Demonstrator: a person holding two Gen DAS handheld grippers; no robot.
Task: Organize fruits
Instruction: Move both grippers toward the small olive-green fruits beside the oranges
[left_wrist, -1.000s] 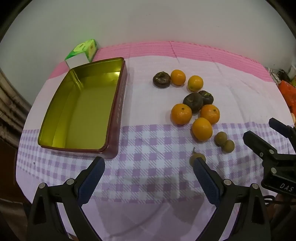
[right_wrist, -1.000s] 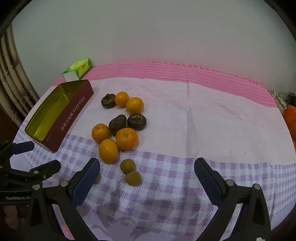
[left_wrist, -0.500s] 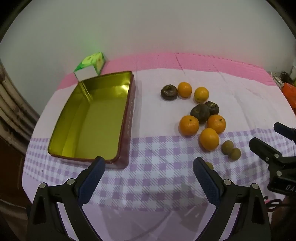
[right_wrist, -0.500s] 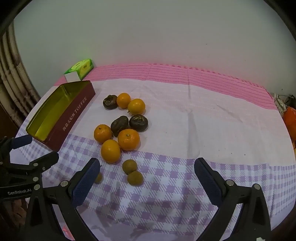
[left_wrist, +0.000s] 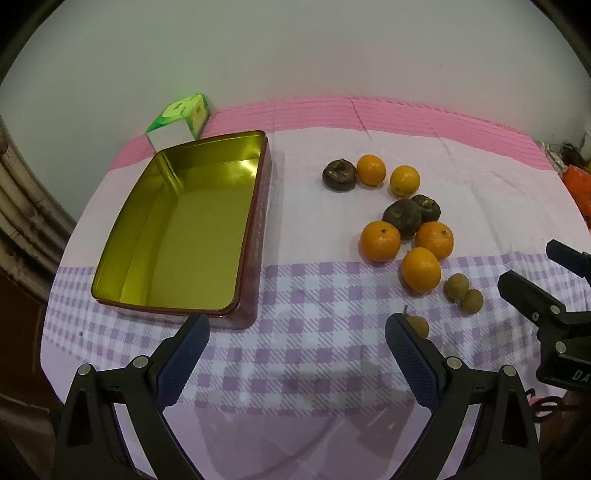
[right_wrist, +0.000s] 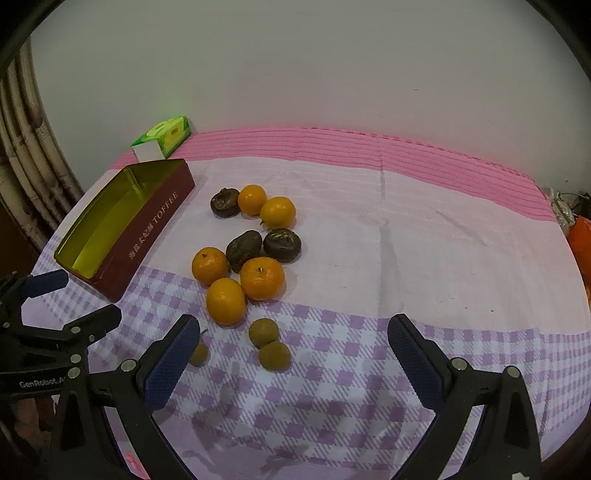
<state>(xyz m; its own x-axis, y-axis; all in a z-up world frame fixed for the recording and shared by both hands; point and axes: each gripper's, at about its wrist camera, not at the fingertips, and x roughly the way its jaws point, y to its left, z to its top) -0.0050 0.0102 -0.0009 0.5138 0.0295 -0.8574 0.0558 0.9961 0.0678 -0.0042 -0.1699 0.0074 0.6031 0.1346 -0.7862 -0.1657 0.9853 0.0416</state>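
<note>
Bare checked cloth (right_wrist: 332, 369) (near edge)

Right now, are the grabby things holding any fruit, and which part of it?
No. Both are open and hold nothing. The left tool and right tool hover above the cloth, and the oranges lie loose on it.
</note>
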